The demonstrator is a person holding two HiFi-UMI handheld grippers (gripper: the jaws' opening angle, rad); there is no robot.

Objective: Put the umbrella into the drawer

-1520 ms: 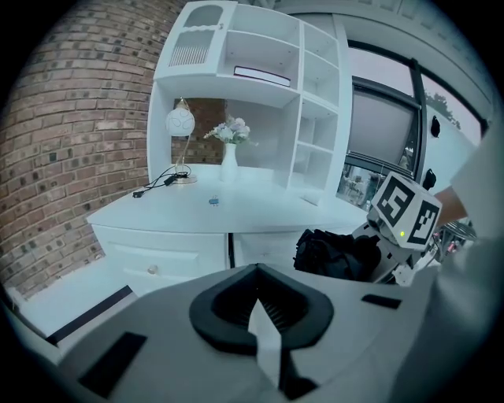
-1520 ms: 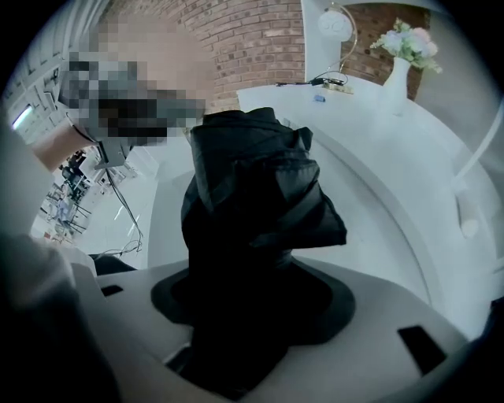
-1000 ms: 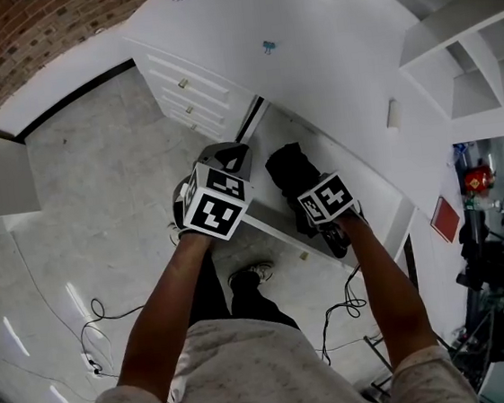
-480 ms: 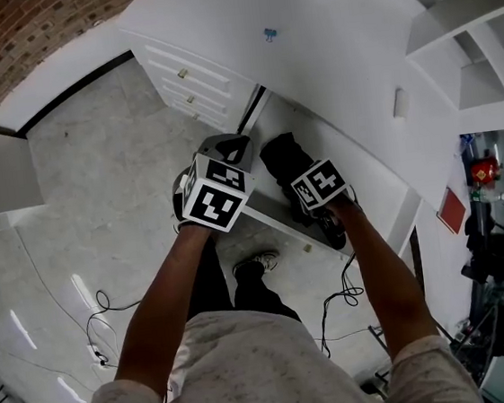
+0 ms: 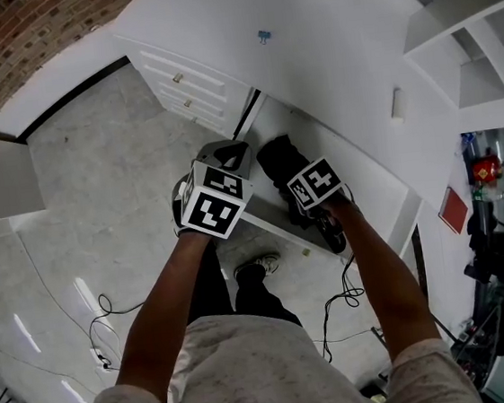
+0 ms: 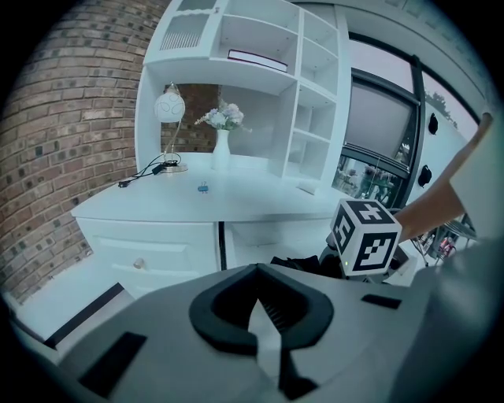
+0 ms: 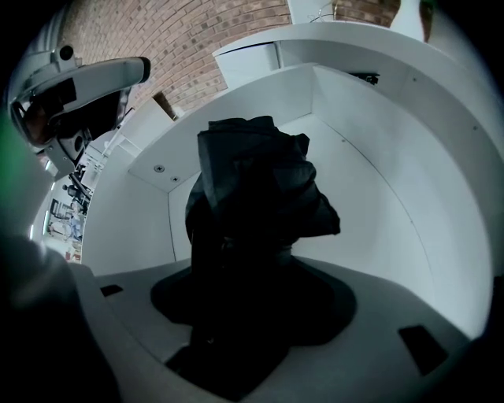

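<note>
One item held: fingers of my right gripper (image 7: 244, 315) clamp the black folded fabric umbrella (image 7: 252, 189), long axis straight ahead, inside the open white drawer (image 7: 378, 181) (floor contact unclear). Left gripper (image 6: 264, 323) fingers closed, empty.

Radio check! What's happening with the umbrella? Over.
Right gripper shut on umbrella, down inside the open drawer. Left gripper shut, empty. Nothing else seen in the drawer.
</note>
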